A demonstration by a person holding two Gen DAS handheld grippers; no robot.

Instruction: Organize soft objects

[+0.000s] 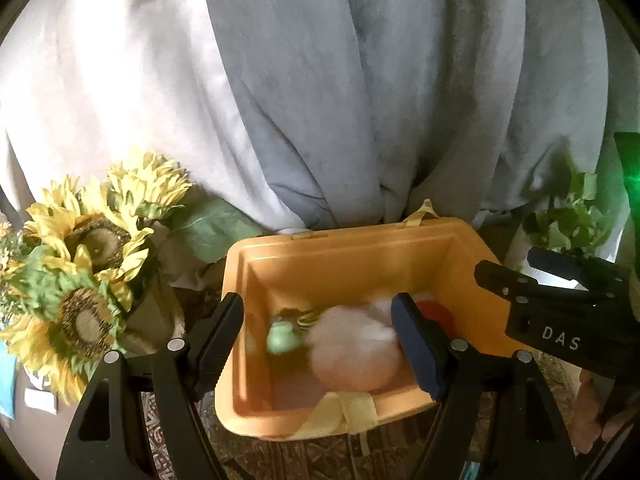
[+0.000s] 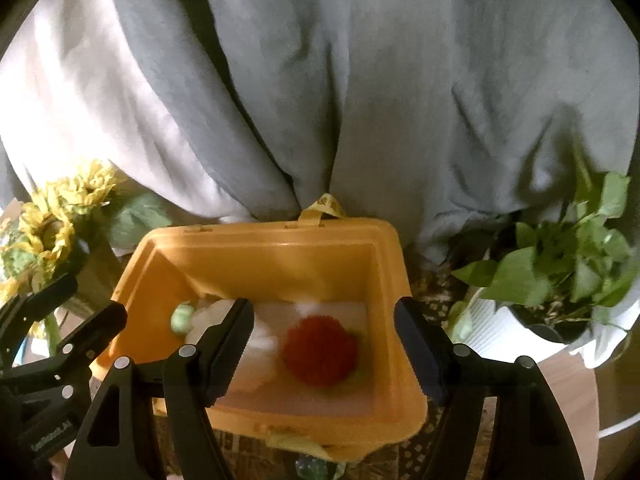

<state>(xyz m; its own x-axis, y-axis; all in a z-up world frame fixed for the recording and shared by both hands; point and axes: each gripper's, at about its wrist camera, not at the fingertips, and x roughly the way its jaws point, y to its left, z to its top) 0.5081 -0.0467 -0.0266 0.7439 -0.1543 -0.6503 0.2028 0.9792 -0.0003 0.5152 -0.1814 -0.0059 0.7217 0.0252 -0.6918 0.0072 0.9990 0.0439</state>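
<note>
**Operator:** While both tools hang over the bin, report jaw state, nearest items first.

**Technician:** Left gripper (image 1: 318,344): fingers spread wide, nothing between the pads. Right gripper (image 2: 324,350): likewise spread, nothing held. Both point down into the yellow bin (image 2: 264,244), which suggests they sit there either to release or to pick; the frames do not settle which.

**Operator:** Location of the soft objects?

**Technician:** All visible ones lie on the bin floor. A pale pink pom-pom (image 1: 354,350) lies beneath the left tool's open span, with a small green plush piece (image 1: 282,338) touching its left side. A red pom-pom (image 2: 320,350) lies beneath the right tool's span (only a sliver of it shows in the left view). White fluffy material (image 2: 224,316) lies between the green piece and the red one; its outline is blurred.

**Operator:** Why is the bin placed so?

**Technician:** Judged: it stands centred between both tools so either can reach it. A yellow ribbon (image 1: 340,414) drapes over the near rim.

**Operator:** Beyond the bin?

**Technician:** Sunflowers (image 1: 86,240) at left, a potted green plant (image 2: 568,264) at right, and a grey curtain (image 1: 360,80) behind, touching the far rim.
</note>
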